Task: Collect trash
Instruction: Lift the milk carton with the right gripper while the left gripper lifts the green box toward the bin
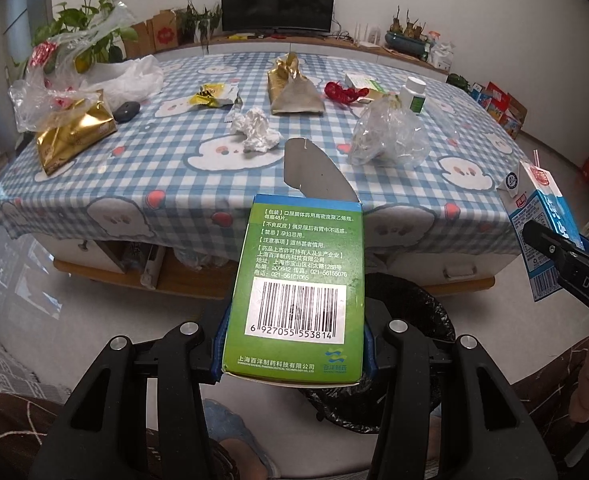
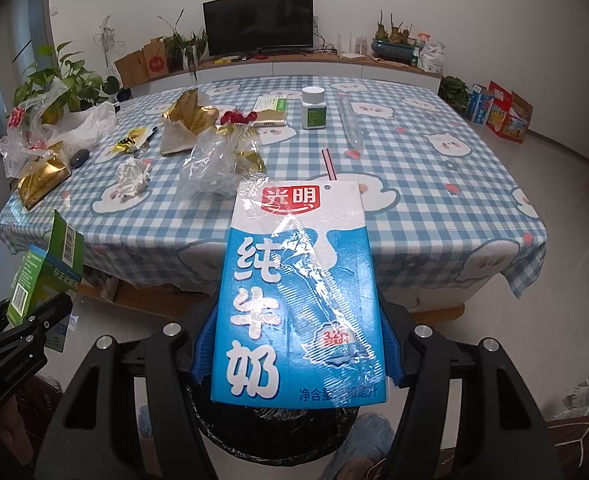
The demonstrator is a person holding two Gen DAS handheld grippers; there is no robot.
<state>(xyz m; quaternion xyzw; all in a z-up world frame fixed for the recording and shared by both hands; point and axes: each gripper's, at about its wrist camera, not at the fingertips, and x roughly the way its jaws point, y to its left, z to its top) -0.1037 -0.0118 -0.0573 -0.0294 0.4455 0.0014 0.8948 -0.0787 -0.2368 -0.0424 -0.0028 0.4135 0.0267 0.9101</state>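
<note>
While both hands hover over the bin lined with a black plastic bag [image 1: 406, 320], each claw is pinching a piece of rubbish. The left gripper [image 1: 294, 340] has its blue pads pressed against the sides of a green cardboard medicine box [image 1: 298, 280] whose grey top flap stands open. The right gripper [image 2: 298, 344] clamps a blue-and-white milk carton [image 2: 298, 288] with a striped straw poking from its top and a clear straw wrapper stuck down its front.

To finish this step well, I'd say each item should be brought squarely above the bin's mouth before the pads let go, low enough that neither box catches the rim; how wide that mouth is I can't quite judge, since the boxes hide most of it.

On the green box a barcode reads 6 927055 553814, with "上海百洋制药科技有限公司" printed beneath. The carton carries the red 光明 logo and large white characters 纯牛奶.

Behind them, a crumpled white tissue [image 1: 254, 128], gold foil bags [image 1: 290, 88] and a clear plastic bag [image 1: 390, 132] lie on the blue checked tablecloth [image 1: 166, 168].
</note>
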